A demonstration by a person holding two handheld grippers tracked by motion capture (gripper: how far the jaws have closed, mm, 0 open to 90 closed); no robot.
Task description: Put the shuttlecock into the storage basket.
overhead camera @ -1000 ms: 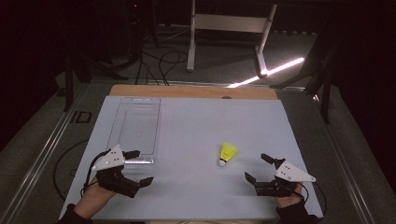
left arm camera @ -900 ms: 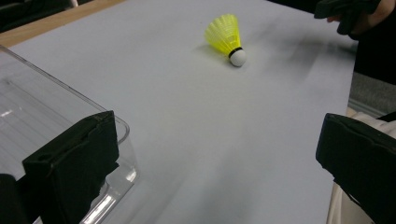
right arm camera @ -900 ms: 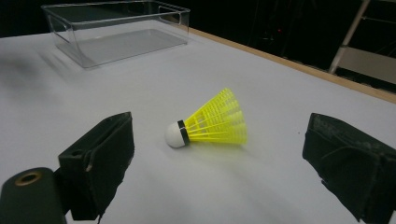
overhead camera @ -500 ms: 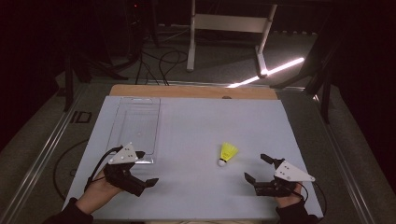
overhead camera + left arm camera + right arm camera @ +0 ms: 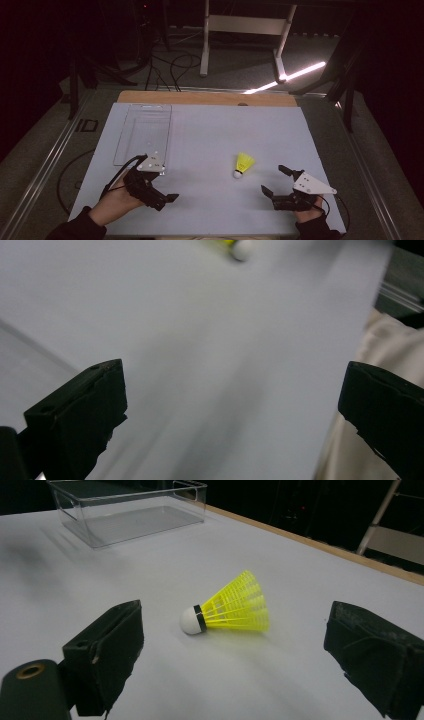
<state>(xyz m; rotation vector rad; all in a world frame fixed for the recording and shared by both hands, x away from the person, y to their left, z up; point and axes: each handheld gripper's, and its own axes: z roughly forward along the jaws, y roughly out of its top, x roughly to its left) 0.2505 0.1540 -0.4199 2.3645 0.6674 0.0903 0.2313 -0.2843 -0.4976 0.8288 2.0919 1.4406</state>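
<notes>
A yellow shuttlecock (image 5: 243, 164) with a white cork lies on its side on the pale mat, right of centre. My right gripper (image 5: 273, 179) rests near the front right, open, its jaws pointing at the shuttlecock from a short way off. In the right gripper view the shuttlecock (image 5: 230, 610) lies ahead of the right gripper (image 5: 240, 650), between the lines of the two black jaws, untouched. My left gripper (image 5: 167, 186) is at the front left, open and empty. In the blurred left gripper view the left gripper (image 5: 235, 405) has its jaws wide apart, and the shuttlecock (image 5: 235, 246) sits far off at the top edge.
A clear plastic box (image 5: 144, 132) stands empty at the left of the mat, just beyond the left gripper; the box (image 5: 130, 510) also appears far off in the right gripper view. A wooden strip (image 5: 205, 97) runs along the table's far edge. Beige clothing (image 5: 385, 340) lies past the front edge.
The left gripper has moved right and a little forward along the table's front and turned toward the shuttlecock. The right gripper and the shuttlecock have stayed put.
</notes>
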